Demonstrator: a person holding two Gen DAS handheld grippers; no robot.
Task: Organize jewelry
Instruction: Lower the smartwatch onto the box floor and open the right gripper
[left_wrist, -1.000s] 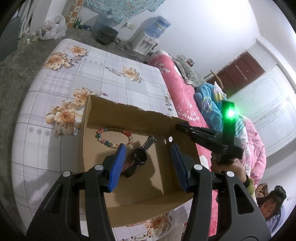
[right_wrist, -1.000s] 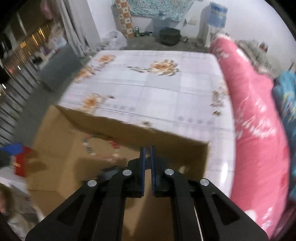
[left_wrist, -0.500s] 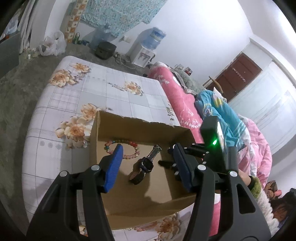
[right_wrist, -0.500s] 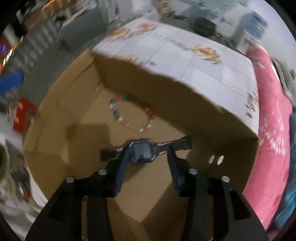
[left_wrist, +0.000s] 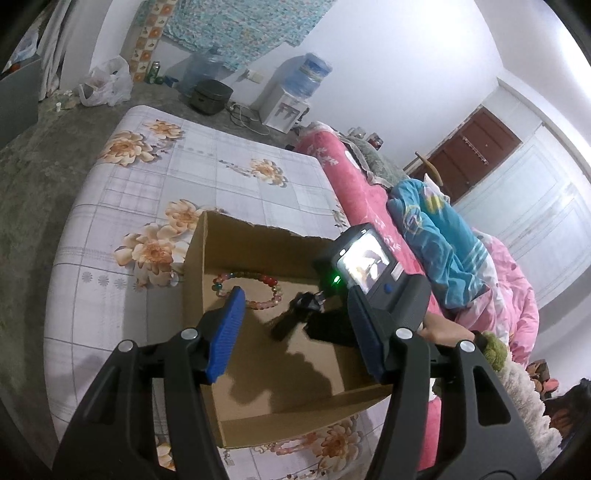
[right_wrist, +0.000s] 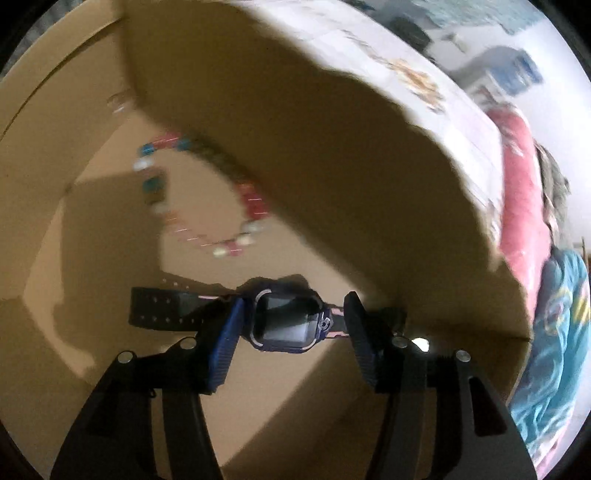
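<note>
An open cardboard box (left_wrist: 258, 230) stands on a floral-clothed table. Inside it lie a coloured bead bracelet (left_wrist: 266, 277) and a dark blue smartwatch (left_wrist: 295, 317). My right gripper (right_wrist: 294, 301) points steeply down into the box, and its jaws are opening. The smartwatch (right_wrist: 284, 321) lies flat between them with its strap running out to both sides, and the pads do not press on it. The bracelet (right_wrist: 251, 199) shows blurred beyond it. My left gripper (left_wrist: 295, 295) hovers open over the box's near side, with nothing between its fingers. The right gripper's body (left_wrist: 373, 273) shows there with a lit screen.
The box's far wall (right_wrist: 295, 129) rises close above the right gripper. A pink quilt (left_wrist: 354, 184) and a blue blanket (left_wrist: 436, 236) lie right of the table (left_wrist: 147, 184). A water dispenser (left_wrist: 291, 99), a rice cooker (left_wrist: 212, 96) and a plastic bag (left_wrist: 107, 85) stand on the floor beyond.
The right gripper was shut above the box; it has dropped into the box, tilted down and opened around the watch. The left gripper has hardly moved.
</note>
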